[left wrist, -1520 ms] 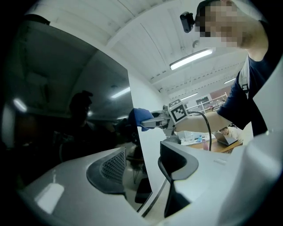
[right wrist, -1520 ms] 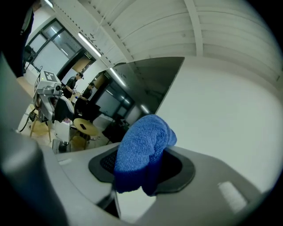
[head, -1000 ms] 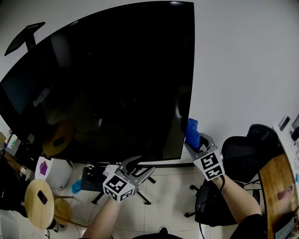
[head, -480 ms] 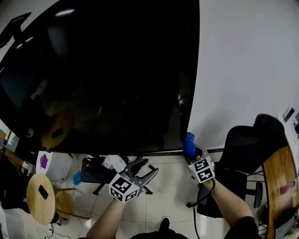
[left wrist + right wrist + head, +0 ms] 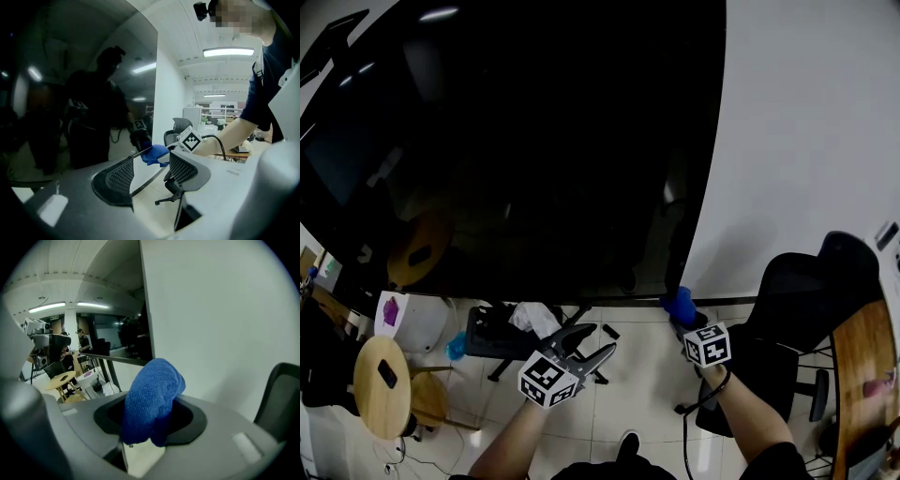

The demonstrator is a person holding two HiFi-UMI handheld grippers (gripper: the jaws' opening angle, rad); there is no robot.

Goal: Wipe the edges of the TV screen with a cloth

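A big black TV screen fills the upper left of the head view, and its right edge runs down to the bottom right corner. My right gripper is shut on a blue cloth, which sits at that corner. In the right gripper view the blue cloth bulges between the jaws, with the TV's edge behind it. My left gripper hangs open and empty below the screen's bottom edge. Beyond the left gripper, the blue cloth and the screen show.
A black office chair stands at the right under the white wall. A round wooden stool with a dark item on it and a white bin stand at the lower left. The TV stand's legs spread over the tiled floor.
My right gripper has slid down the TV's right edge with the blue cloth, from mid-height of the lower part to the bottom corner. The left gripper has sunk a little.
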